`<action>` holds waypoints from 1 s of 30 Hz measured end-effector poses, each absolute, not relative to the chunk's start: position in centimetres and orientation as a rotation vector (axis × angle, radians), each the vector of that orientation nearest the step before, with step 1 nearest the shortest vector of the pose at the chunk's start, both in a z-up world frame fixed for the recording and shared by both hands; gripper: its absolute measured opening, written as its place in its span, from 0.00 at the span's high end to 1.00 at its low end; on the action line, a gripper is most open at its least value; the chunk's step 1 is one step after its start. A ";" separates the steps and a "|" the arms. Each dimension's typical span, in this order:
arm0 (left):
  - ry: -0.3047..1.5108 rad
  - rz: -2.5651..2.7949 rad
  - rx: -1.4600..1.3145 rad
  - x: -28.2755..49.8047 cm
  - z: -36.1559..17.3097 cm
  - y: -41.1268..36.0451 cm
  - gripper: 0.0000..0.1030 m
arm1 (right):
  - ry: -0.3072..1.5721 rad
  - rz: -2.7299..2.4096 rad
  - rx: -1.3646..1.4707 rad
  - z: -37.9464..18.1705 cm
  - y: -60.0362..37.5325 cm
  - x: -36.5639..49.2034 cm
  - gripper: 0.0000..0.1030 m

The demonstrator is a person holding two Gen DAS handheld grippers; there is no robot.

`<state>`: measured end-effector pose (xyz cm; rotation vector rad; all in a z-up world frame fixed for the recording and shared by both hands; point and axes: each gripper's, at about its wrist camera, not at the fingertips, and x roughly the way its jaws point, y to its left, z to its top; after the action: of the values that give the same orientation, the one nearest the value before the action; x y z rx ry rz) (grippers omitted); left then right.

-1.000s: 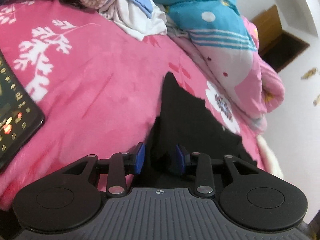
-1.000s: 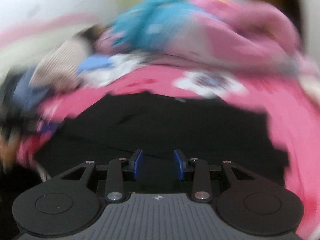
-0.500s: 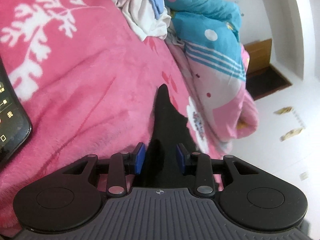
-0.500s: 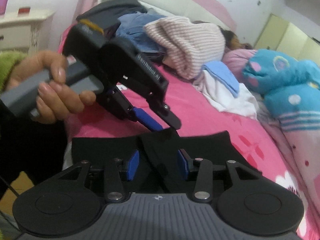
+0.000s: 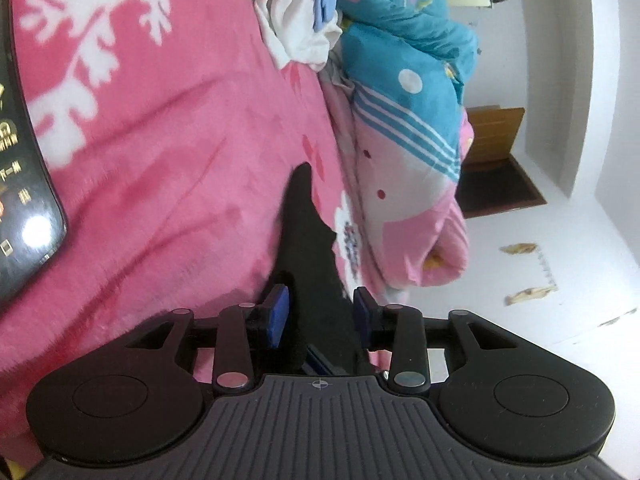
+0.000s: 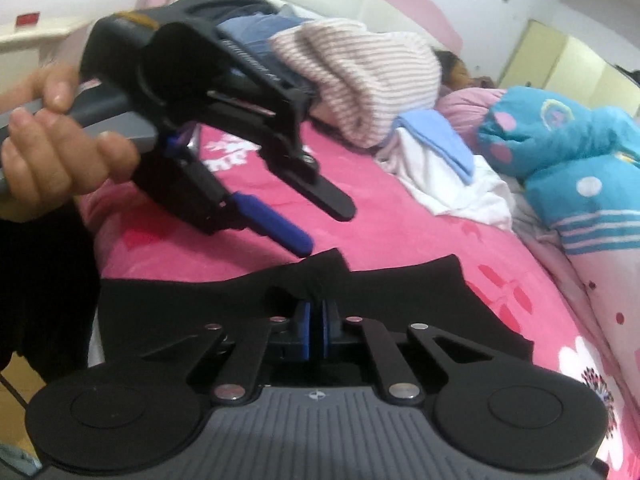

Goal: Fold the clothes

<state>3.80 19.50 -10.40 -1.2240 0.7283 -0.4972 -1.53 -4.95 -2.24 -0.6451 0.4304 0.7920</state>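
A black garment (image 6: 400, 300) lies spread on the pink blanket (image 6: 400, 232) near the bed's front edge. My right gripper (image 6: 317, 334) is shut on a raised fold at its middle. My left gripper (image 6: 325, 229), held by a hand (image 6: 52, 148), hovers just above that fold. Its jaws are opening, and the pink blanket shows between its fingers. In the left wrist view the black garment (image 5: 308, 248) runs as a narrow strip away from the left gripper (image 5: 320, 310). It passes between the blue pads (image 5: 278, 312), which do not press on it.
A heap of clothes lies at the far end: a striped knit (image 6: 360, 80) and white and blue pieces (image 6: 440, 168). A teal and pink quilt (image 6: 560, 148) runs along the right side. A dark phone (image 5: 24, 200) lies on the blanket. White floor (image 5: 560, 280) lies beyond the bed's edge.
My right gripper swung round to face the left one and closed on the black fold. The left gripper rolled, sank a little and its jaws widened slightly.
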 end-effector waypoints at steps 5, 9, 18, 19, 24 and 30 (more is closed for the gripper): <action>0.741 -0.525 -1.239 3.8 -10.4 19.2 0.53 | 0.418 0.759 -0.586 -1.3 -5.9 -1.1 0.96; 0.769 -0.541 -1.215 4.2 -10.3 18.6 0.45 | 0.411 0.760 -0.541 -0.7 -6.5 -1.2 0.96; 0.804 -0.537 -1.119 5.5 -10.0 16.4 0.50 | 0.337 0.815 -0.632 -1.2 -5.7 -3.2 0.96; 0.802 -0.533 -1.103 5.6 -10.0 16.2 0.53 | 0.335 0.818 -0.634 -1.3 -5.8 -3.3 0.96; 0.799 -0.492 -1.054 5.4 -10.2 15.9 0.69 | 0.336 0.786 -0.592 -0.1 -7.6 -3.9 0.94; 0.792 -0.465 -1.046 5.0 -10.6 16.1 0.79 | 0.392 0.553 -0.261 4.5 -18.5 -4.3 0.76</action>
<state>5.01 16.08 -10.59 -1.0460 0.7919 -0.4653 -4.30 -18.53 4.53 -0.2608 0.3917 0.5532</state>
